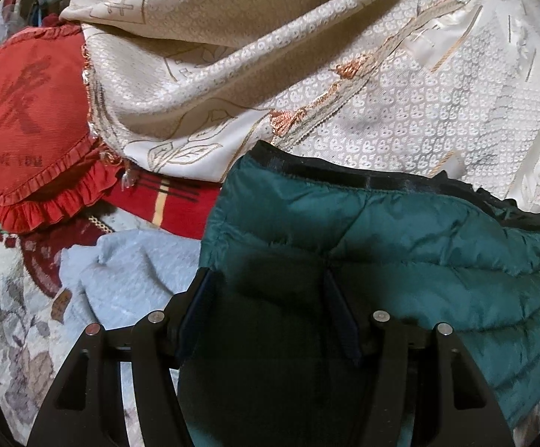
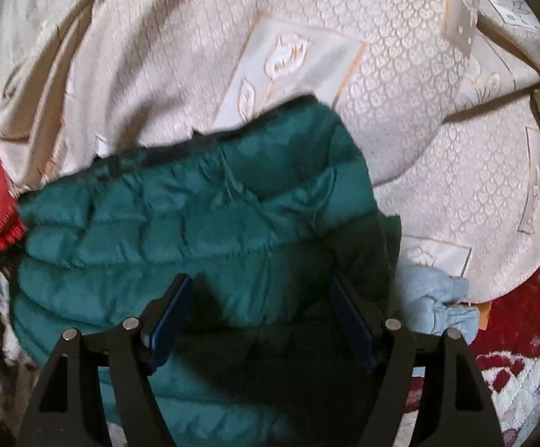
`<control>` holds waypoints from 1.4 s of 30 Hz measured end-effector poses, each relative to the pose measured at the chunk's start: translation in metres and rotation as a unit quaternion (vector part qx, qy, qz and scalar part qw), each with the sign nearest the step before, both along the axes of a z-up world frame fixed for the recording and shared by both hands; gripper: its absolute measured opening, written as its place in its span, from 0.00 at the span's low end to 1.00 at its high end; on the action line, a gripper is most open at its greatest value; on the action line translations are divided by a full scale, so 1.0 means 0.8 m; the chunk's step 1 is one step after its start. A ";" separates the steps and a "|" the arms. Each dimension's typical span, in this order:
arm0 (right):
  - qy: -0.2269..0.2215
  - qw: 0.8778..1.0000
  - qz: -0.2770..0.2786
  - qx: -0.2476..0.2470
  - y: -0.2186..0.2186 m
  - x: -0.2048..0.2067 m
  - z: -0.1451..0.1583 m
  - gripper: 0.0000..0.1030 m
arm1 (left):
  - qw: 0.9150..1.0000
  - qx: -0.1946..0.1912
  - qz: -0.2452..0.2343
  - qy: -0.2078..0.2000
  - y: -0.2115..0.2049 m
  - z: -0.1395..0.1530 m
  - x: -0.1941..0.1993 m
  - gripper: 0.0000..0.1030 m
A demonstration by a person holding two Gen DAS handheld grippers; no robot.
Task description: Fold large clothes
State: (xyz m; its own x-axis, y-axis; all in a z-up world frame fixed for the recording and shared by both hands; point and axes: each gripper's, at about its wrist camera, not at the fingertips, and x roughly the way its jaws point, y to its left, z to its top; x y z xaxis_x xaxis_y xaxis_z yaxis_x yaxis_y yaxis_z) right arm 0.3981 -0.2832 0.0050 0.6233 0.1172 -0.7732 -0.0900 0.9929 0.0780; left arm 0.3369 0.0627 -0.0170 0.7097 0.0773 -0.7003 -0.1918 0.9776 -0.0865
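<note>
A dark green quilted puffer jacket [image 1: 400, 246] with a black trimmed edge lies folded on the bed. It also shows in the right wrist view [image 2: 180, 223]. My left gripper [image 1: 266, 283] is open, its blue-padded fingers spread over the jacket's left part. My right gripper [image 2: 260, 287] is open too, its fingers spread over the jacket's right part. Neither holds fabric that I can see.
A cream patterned bedspread [image 1: 270, 56] is bunched behind the jacket, and shows in the right wrist view [image 2: 400, 74]. A red heart-shaped frilled pillow [image 1: 31, 130] lies at left. A light blue garment [image 1: 132, 279] lies beside the jacket. A red and white floral cover [image 2: 512, 365] lies underneath.
</note>
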 end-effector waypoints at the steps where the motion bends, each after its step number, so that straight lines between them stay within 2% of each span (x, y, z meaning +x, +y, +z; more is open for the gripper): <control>1: 0.003 1.000 -0.003 -0.002 -0.002 0.001 -0.008 0.78 | 1.000 0.001 0.000 -0.001 0.000 0.002 -0.003 0.42; 5: 0.006 1.000 -0.013 -0.011 0.001 0.005 -0.014 0.80 | 1.000 0.005 -0.006 -0.003 -0.003 0.009 -0.019 0.41; 14: 0.003 1.000 -0.011 0.009 -0.005 -0.028 0.018 0.81 | 1.000 0.005 -0.013 -0.007 -0.006 0.016 -0.053 0.42; 21: 0.016 1.000 -0.022 0.014 -0.012 -0.049 0.008 0.82 | 1.000 -0.001 -0.011 0.001 0.003 0.014 -0.072 0.41; 25: 0.019 0.999 -0.021 0.017 -0.014 -0.057 0.009 0.90 | 1.000 -0.002 -0.009 0.006 0.008 0.012 -0.077 0.41; 33: 0.026 0.999 -0.015 0.013 -0.013 -0.067 0.009 0.90 | 1.000 -0.010 -0.010 0.011 0.006 0.010 -0.081 0.42; 39: 0.043 0.999 -0.010 -0.008 -0.006 -0.062 -0.004 0.90 | 1.000 -0.008 -0.010 0.021 0.005 0.003 -0.081 0.41; 42: 0.045 0.999 -0.013 -0.001 -0.008 -0.062 -0.002 0.90 | 1.000 -0.015 -0.009 0.021 0.008 0.002 -0.083 0.41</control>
State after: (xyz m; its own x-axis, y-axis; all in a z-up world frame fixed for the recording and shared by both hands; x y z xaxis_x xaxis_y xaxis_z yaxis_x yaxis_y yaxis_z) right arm 0.3484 -0.2898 0.0032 0.5541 0.1005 -0.8263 -0.0561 0.9949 0.0833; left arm 0.2706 0.0691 -0.0154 0.6800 0.0436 -0.7319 -0.1780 0.9782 -0.1071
